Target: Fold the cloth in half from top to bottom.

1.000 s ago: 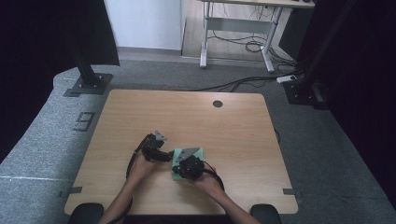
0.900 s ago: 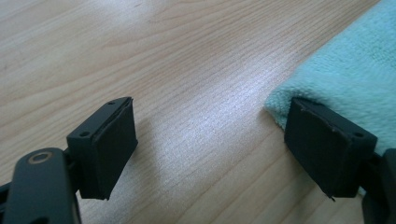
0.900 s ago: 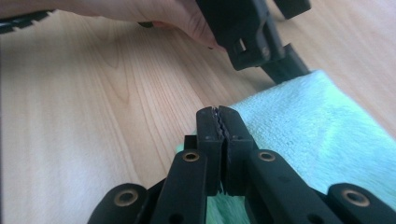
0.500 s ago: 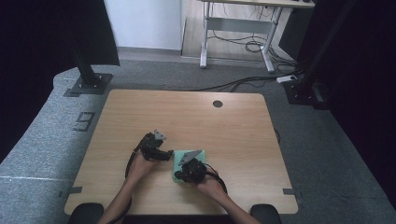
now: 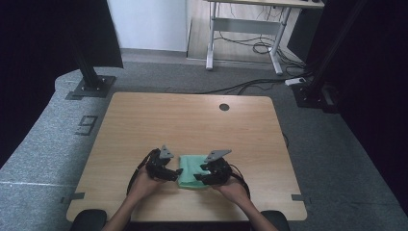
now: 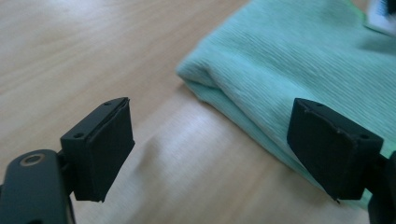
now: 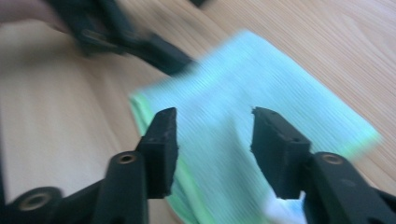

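Observation:
A folded light-green cloth [image 5: 190, 169] lies near the front edge of the wooden table [image 5: 192, 120]. My left gripper [image 5: 174, 173] sits at the cloth's left edge. In the left gripper view it [image 6: 219, 149] stands wide open, one jaw over bare wood, the other over a folded corner of the cloth [image 6: 289, 65]. My right gripper [image 5: 201, 177] is over the cloth's right part. In the right gripper view it [image 7: 215, 140] is open above the cloth [image 7: 243, 107], nothing between its jaws. The left gripper [image 7: 135, 42] appears blurred beyond it.
A round cable hole [image 5: 223, 107] sits at the table's back edge. Black stand bases [image 5: 91, 86] rest on the grey floor at the back left and back right [image 5: 312, 94]. A desk frame with cables [image 5: 250, 45] stands farther back.
The cloth now lies flat and folded on the table. Both grippers have drawn slightly apart and stand open at its two sides.

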The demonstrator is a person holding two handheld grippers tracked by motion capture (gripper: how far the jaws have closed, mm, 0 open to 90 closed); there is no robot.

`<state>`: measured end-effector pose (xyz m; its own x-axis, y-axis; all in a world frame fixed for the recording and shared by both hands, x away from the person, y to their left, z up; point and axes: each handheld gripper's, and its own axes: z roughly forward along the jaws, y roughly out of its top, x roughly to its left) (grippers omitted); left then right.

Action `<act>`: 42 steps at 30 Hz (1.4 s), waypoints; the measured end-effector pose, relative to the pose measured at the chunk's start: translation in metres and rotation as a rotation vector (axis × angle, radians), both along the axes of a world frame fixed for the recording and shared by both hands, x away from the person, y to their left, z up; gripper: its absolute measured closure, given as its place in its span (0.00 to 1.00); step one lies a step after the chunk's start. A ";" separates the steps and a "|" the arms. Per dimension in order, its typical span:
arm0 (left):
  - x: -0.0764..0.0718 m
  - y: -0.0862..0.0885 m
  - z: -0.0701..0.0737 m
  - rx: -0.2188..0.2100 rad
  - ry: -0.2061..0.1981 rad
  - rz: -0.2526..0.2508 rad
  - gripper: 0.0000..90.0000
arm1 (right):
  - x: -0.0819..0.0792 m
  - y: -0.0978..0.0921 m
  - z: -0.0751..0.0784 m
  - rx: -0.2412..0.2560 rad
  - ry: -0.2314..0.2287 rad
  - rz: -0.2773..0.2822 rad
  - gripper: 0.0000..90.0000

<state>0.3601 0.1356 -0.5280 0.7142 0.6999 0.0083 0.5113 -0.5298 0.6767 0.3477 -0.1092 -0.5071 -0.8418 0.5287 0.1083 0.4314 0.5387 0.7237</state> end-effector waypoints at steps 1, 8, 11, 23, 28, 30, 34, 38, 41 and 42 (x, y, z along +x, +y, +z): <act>-0.004 -0.001 -0.001 0.003 0.003 -0.007 0.16 | 0.000 -0.004 -0.002 -0.008 -0.002 -0.009 0.52; -0.010 -0.004 -0.009 0.019 0.017 -0.008 0.16 | -0.010 -0.020 -0.020 -0.098 -0.017 -0.030 0.55; -0.012 -0.004 -0.010 0.029 0.006 -0.002 0.16 | -0.010 -0.024 -0.027 -0.103 -0.005 -0.039 0.57; -0.015 -0.003 -0.001 -0.032 0.001 0.006 0.16 | -0.032 -0.026 -0.014 -0.025 -0.022 0.003 0.79; -0.015 -0.008 -0.005 -0.039 0.034 -0.009 0.16 | -0.035 -0.023 -0.022 -0.046 -0.004 0.030 0.77; -0.015 -0.008 -0.008 -0.021 0.035 -0.002 0.16 | -0.034 -0.018 -0.028 -0.083 -0.015 0.039 0.82; -0.015 -0.006 -0.008 -0.016 0.034 0.005 0.16 | -0.038 -0.014 -0.029 -0.137 -0.061 0.053 0.98; -0.016 -0.006 -0.005 -0.002 0.018 0.006 0.16 | -0.040 -0.016 -0.021 -0.136 -0.093 0.036 0.99; -0.017 -0.008 -0.004 0.014 0.013 0.003 0.16 | -0.038 -0.023 -0.008 -0.122 -0.122 0.002 0.99; -0.017 -0.008 -0.005 0.023 0.014 0.000 0.16 | -0.036 -0.026 -0.004 -0.120 -0.125 -0.008 0.99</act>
<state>0.3428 0.1276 -0.5333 0.7145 0.6995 0.0143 0.5208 -0.5454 0.6568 0.3114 -0.1347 -0.5110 -0.8406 0.5382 -0.0614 0.3464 0.6212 0.7030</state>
